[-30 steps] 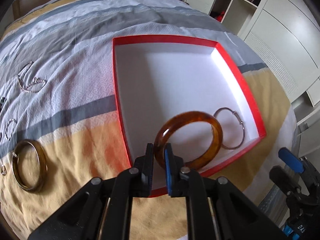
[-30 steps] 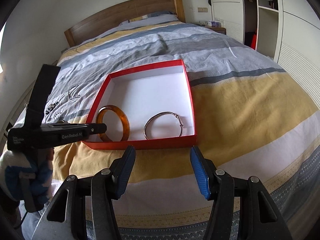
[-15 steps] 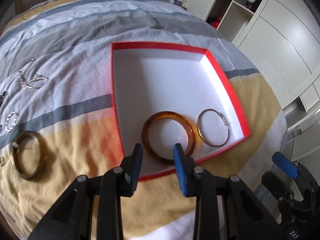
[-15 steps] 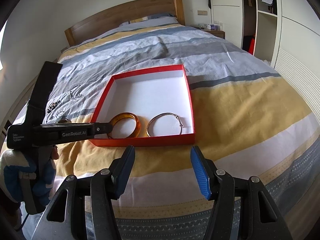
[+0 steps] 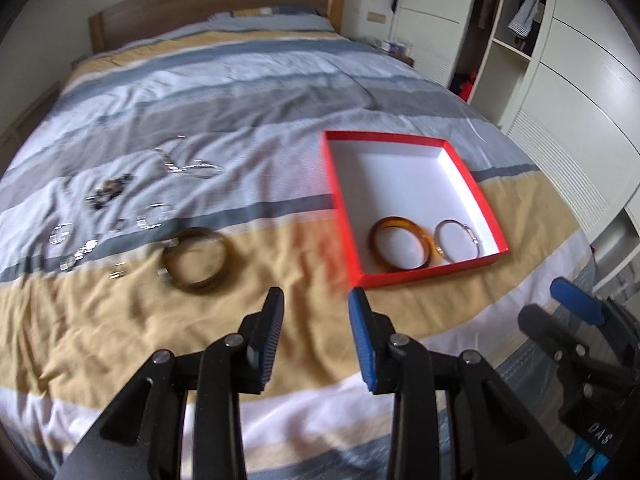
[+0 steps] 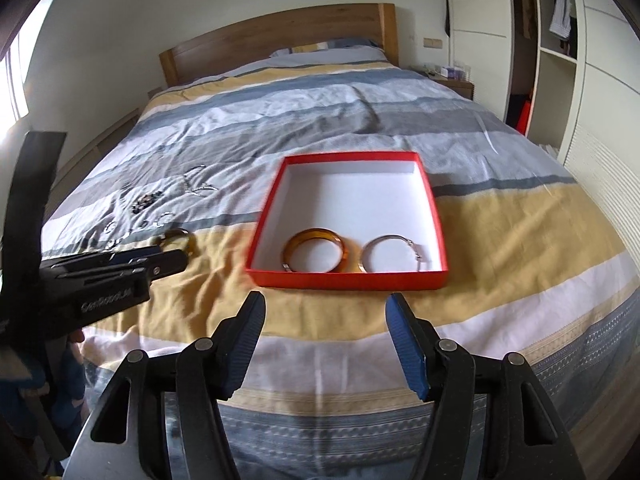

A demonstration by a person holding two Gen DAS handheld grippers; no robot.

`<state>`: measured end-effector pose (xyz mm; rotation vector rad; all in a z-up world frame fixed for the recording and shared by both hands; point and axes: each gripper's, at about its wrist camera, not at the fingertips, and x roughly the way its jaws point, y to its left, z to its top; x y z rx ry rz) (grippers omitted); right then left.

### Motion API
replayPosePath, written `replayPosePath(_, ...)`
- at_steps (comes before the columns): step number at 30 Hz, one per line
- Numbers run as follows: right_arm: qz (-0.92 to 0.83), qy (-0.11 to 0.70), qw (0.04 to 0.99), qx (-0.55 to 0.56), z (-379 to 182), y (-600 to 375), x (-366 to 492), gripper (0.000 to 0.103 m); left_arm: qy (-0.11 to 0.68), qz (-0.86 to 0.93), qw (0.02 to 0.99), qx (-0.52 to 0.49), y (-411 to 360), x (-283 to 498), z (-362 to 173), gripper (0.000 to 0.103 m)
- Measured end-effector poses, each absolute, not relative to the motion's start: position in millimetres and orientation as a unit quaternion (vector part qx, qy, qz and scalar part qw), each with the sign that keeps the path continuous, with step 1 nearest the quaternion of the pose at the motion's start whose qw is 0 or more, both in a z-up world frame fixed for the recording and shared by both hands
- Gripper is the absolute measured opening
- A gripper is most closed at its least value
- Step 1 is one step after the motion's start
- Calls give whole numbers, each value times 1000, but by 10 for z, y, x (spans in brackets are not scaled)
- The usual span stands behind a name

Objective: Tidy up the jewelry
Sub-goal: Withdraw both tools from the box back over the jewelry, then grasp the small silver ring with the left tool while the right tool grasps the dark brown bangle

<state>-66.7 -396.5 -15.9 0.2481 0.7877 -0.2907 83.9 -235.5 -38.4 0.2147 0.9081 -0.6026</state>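
Left hand-held gripper (image 5: 316, 312) empty, jaws apart, hovering just left of red box (image 5: 416, 276). Amber bangle (image 5: 402, 245) and silver bangle (image 5: 457, 240) in box. Dark bangle (image 5: 198, 261) left of box; risk: soft bedding lets it slip when pinched

The red box (image 6: 436, 216) lay open on the bed. At its near wall inside, an amber bangle (image 6: 314, 255) lay flat, touching a silver bangle (image 6: 394, 253). A dark bangle (image 5: 198, 261) lay left of the box.
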Motion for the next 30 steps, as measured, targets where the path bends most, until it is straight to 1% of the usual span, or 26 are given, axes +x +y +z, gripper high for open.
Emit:
replayPosePath(2, -140, 379, 907, 117, -118, -3885, -670, 63, 425, -275, 857, 98, -2185, 786, -351, 33)
replayPosePath(4, -139, 379, 908, 115, -79, -3802, -679, 63, 421, -263, 863, 92, -1991, 720, -320, 47)
replayPosePath(11, -134, 384, 908, 103, 8, -3469, -693, 64, 409, -230, 880, 72, -1408, 553, -281, 48)
replayPosePath(14, -122, 387, 909, 94, 43, -3281, -684, 67, 402, -216, 888, 65, -1206, 503, -257, 48)
replayPosePath(23, -95, 381, 918, 64, 191, -2851, -711, 67, 376, -192, 905, 46, -739, 350, -175, 48)
replayPosePath(30, -70, 388, 917, 55, 166, -2711, -595, 67, 394, -166, 904, 20, -259, 491, -365, 48)
